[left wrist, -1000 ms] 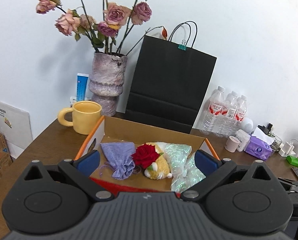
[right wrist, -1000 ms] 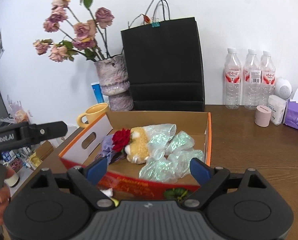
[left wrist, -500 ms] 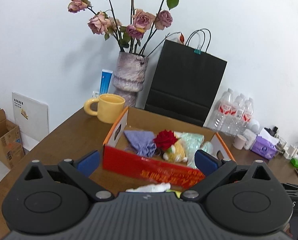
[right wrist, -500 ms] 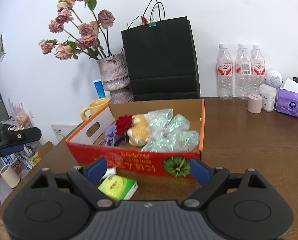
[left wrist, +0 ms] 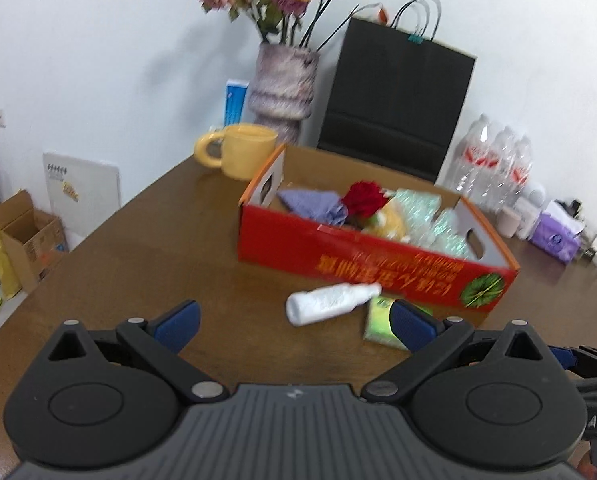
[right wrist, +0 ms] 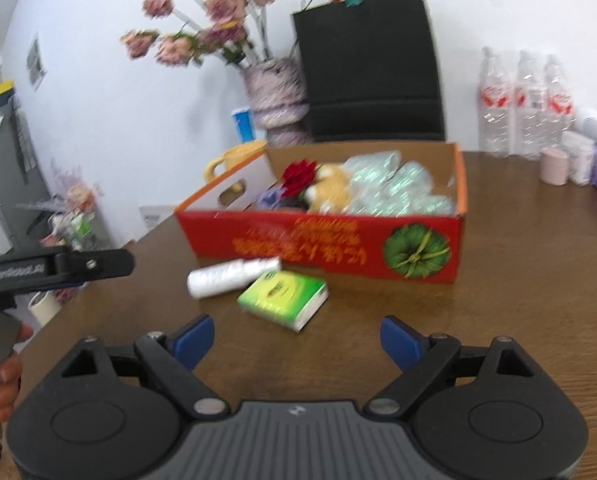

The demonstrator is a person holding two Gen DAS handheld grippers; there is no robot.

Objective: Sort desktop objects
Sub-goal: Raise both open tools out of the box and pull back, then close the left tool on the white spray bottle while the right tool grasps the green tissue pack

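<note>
the left claw [left wrist: 294,322] hangs over the brown desk [left wrist: 138,264] with its blue-padded fingers spread wide and nothing between them. just ahead of it, slightly toward its right finger, a white bottle [left wrist: 330,303] lies on its side on the desk, and a green tissue pack [left wrist: 380,322] sits close beside the bottle, partly hidden behind that right finger. beyond both stands the red cardboard box [left wrist: 358,258], holding a purple pouch [left wrist: 314,204], a red rose [left wrist: 364,198], a yellowish plush toy [left wrist: 390,220] and shiny crinkled bags [left wrist: 430,216]. past the box to the claw's left stands a yellow mug [left wrist: 244,154], with a vase of dried roses [left wrist: 286,80] and a black paper bag [left wrist: 398,96] behind.

the right claw [right wrist: 296,340] is also spread wide and holds nothing. the green tissue pack [right wrist: 284,298] lies just in front of it, between the fingers' line and the box [right wrist: 338,244], touching or nearly touching the white bottle [right wrist: 230,276] on its left side. water bottles [right wrist: 526,100] stand far ahead to its right. the frames are blurred.
</note>
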